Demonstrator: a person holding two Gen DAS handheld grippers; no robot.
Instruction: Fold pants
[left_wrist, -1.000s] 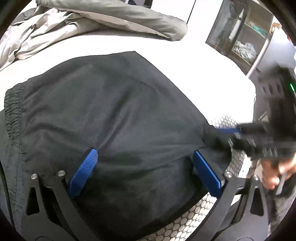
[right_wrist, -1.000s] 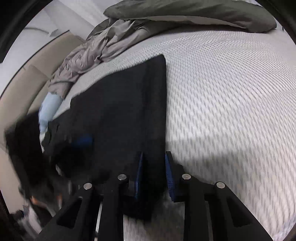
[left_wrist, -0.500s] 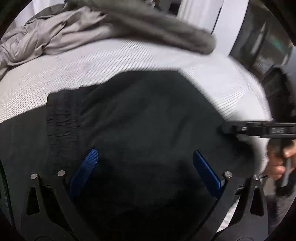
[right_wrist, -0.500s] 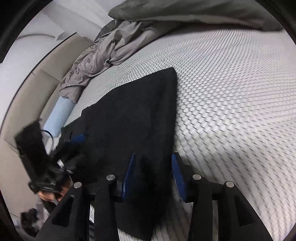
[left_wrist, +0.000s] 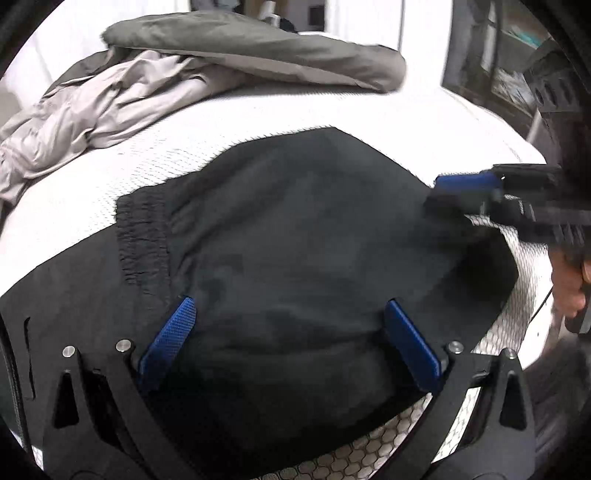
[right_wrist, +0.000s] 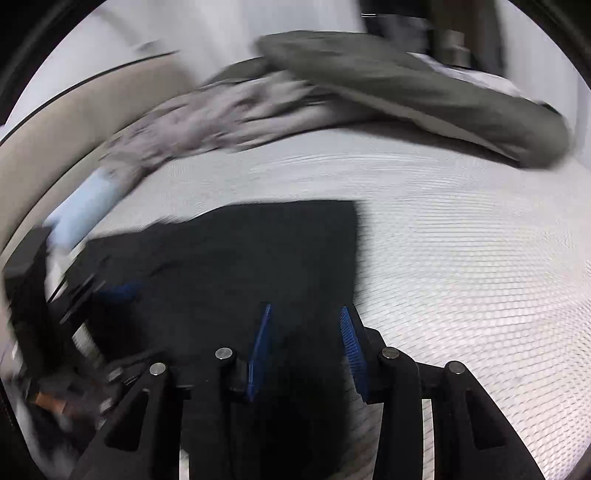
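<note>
Since a second ago my right tongs (right_wrist: 306, 350) have let go of the pants' edge and drawn back a little; the blue pads, pinched on cloth then, now stand partly apart with dark fabric lying loose between them, not pressed. My left tongs (left_wrist: 291, 339) are spread wide over the cloth, gripping nothing.

Nearest me, the black, thin woven pants (left_wrist: 295, 240) lie folded on the white honeycomb-knit mattress (left_wrist: 295, 118), their gathered elastic waistband (left_wrist: 142, 236) at nine o'clock in the left view, the fold's right corner at three o'clock beside the right tongs. At twelve o'clock, well apart, sits a crumpled grey duvet (left_wrist: 229, 62).

I judge the pants light, limp and a bit slick: they will sag and slide unless taken by doubled edges. I would pinch the waistband end with the left and the matching corner with the right, lifting both layers together for the next fold.
</note>
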